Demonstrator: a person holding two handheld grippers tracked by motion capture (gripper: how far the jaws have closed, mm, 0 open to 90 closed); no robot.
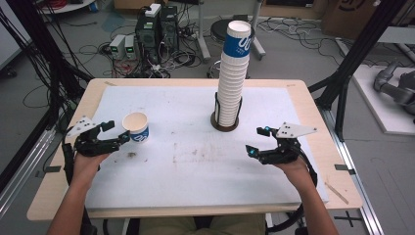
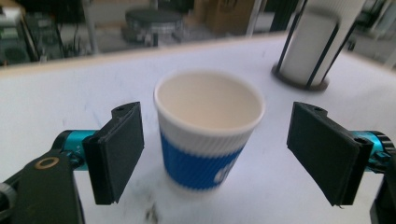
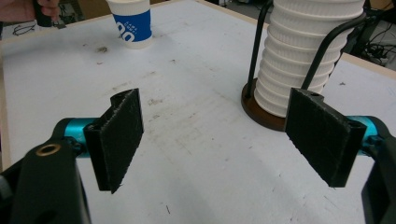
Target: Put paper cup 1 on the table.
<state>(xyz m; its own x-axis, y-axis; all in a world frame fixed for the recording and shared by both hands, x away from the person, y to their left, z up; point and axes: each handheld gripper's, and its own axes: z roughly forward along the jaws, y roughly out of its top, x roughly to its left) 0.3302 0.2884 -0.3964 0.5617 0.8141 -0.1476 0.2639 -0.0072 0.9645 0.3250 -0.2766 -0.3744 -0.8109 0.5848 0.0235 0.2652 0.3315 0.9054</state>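
A single white paper cup with a blue band [image 1: 136,127] [image 2: 208,128] [image 3: 131,22] stands upright on the white mat at the left. My left gripper [image 1: 116,131] [image 2: 217,154] is open, its pads on either side of the cup with a gap on each side and no contact. A tall stack of the same cups [image 1: 232,73] [image 3: 308,51] rises from a black wire holder with a brown base [image 1: 225,126] [image 3: 261,112] at mid-table. My right gripper [image 1: 255,141] [image 3: 219,140] is open and holds nothing, low over the mat to the right of the holder.
The white mat [image 1: 195,161] covers a wooden table [image 1: 313,88], with brown stains near its middle. Beyond the far edge are computers, cables and a stool on the floor. Black frame posts stand at both sides.
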